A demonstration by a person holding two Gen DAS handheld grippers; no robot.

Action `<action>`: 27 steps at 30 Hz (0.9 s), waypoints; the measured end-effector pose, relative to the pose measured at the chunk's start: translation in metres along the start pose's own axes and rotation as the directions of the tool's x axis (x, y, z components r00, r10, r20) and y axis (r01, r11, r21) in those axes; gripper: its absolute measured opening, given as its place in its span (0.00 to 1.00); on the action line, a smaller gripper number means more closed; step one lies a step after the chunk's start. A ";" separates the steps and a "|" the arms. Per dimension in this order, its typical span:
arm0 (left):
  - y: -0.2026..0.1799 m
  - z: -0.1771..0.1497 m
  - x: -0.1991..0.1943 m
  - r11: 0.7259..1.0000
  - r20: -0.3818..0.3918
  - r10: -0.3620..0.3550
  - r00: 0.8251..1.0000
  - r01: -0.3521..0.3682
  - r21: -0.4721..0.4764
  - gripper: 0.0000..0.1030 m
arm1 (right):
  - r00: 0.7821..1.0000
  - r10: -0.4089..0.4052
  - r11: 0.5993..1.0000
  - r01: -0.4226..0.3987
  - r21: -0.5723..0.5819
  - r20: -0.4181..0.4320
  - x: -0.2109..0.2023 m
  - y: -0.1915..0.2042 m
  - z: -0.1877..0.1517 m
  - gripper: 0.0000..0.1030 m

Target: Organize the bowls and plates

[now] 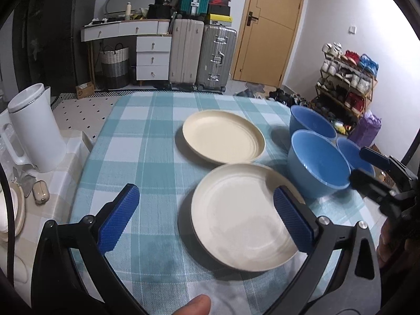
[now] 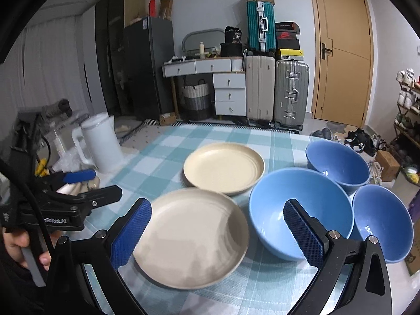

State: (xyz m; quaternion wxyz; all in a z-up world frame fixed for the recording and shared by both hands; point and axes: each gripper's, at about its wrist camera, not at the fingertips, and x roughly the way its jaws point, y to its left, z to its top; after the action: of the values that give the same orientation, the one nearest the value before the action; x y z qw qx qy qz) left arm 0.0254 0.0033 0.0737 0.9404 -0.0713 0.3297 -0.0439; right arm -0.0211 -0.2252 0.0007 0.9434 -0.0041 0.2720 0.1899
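Note:
Two cream plates lie flat on the checked tablecloth: a near plate (image 1: 241, 218) (image 2: 191, 236) and a far plate (image 1: 223, 136) (image 2: 223, 168). To their right stand three blue bowls, upright and separate: a middle bowl (image 1: 317, 162) (image 2: 299, 210), a far bowl (image 1: 312, 123) (image 2: 338, 162) and a right bowl (image 1: 351, 152) (image 2: 380, 223). My left gripper (image 1: 206, 193) (image 2: 97, 185) hangs open above the near plate's left side, holding nothing. Over the gap between near plate and middle bowl, my right gripper (image 2: 216, 206) (image 1: 367, 169) is open and empty.
A white electric kettle (image 1: 36, 128) (image 2: 101, 144) stands off the table's left edge on a side surface with small items. The table (image 1: 136, 141) drops off at its far edge toward suitcases, drawers and a shoe rack. A thumb (image 1: 194, 304) shows at the bottom.

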 end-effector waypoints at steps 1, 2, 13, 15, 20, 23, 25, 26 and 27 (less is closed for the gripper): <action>0.000 0.003 -0.001 1.000 0.005 0.007 1.000 -0.007 0.001 0.99 | 1.000 0.002 1.000 -0.002 0.001 0.007 -0.003 -0.001 0.005 0.99; 0.001 0.007 -0.004 1.000 0.015 0.018 1.000 -0.018 0.004 0.99 | 1.000 0.001 1.000 -0.001 0.001 0.015 -0.007 -0.004 0.010 0.99; 0.013 0.045 -0.017 0.998 0.050 0.062 0.997 -0.060 -0.032 0.99 | 0.997 0.005 1.000 -0.007 0.026 0.075 -0.031 -0.039 0.061 0.99; 0.015 0.052 -0.017 0.997 0.051 0.064 0.997 -0.062 -0.037 0.99 | 0.996 0.001 0.999 -0.004 0.033 0.090 -0.035 -0.047 0.070 0.99; 0.021 0.069 -0.015 0.996 0.044 0.064 0.997 -0.061 -0.066 0.99 | 0.996 0.006 0.999 -0.010 0.044 0.088 -0.040 -0.063 0.090 0.99; 0.025 0.078 -0.012 0.994 0.036 0.064 0.997 -0.060 -0.088 0.99 | 0.997 0.003 0.999 -0.007 0.053 0.074 -0.037 -0.073 0.104 0.99; 0.026 0.085 -0.007 0.993 0.032 0.069 0.997 -0.065 -0.095 0.99 | 0.997 0.004 0.999 -0.008 0.050 0.071 -0.035 -0.080 0.113 0.99; 0.027 0.089 -0.006 0.993 0.029 0.071 0.997 -0.068 -0.099 0.99 | 0.997 0.005 0.999 -0.009 0.052 0.072 -0.034 -0.082 0.117 0.99; 0.027 0.094 -0.004 0.992 0.028 0.070 0.997 -0.067 -0.103 0.99 | 0.998 0.010 0.998 -0.013 0.054 0.069 -0.032 -0.086 0.122 0.99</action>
State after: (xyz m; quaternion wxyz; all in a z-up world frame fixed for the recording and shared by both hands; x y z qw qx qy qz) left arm 0.0821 0.0407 0.1438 0.9415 -0.1086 0.3189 0.0066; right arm 0.0475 -0.3023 0.1127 0.9509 0.0295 0.2442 0.1879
